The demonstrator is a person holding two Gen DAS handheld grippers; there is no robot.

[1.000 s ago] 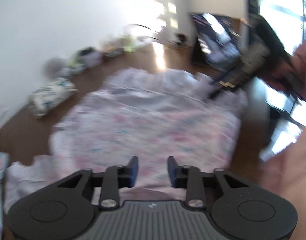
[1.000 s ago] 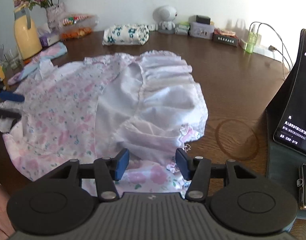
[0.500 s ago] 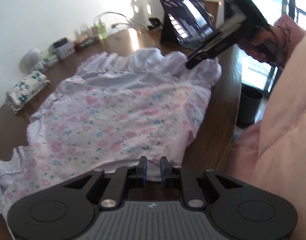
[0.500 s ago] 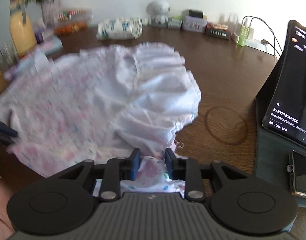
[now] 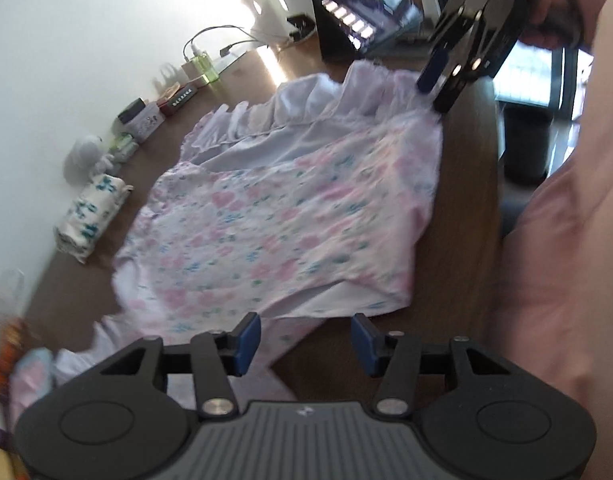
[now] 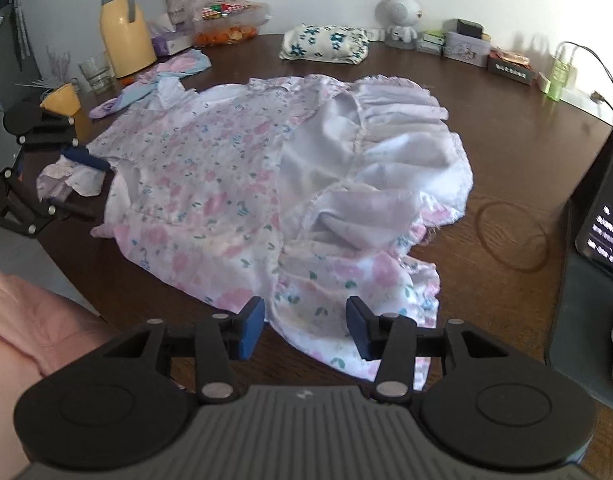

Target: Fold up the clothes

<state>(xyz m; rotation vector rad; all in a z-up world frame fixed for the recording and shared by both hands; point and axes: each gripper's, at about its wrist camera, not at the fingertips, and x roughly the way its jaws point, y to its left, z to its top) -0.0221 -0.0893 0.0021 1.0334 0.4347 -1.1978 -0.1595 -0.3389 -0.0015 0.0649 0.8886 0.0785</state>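
Floral dress [image 6: 210,184] lay limp, light, thin; best pinched at hem. Left gripper [image 5: 305,338] and right gripper [image 6: 304,322] both gaped, empty.

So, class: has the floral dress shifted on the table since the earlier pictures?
Yes. The floral dress now lies farther from the tablet, exposing more table.

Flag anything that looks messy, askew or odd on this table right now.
The floral dress lies half folded and uneven: its white ruffled hem is flipped over and bunched, showing the lining, and one corner hangs by the table edge. A dark ring stain marks the wood beside it. Both grippers, left and right, are open.
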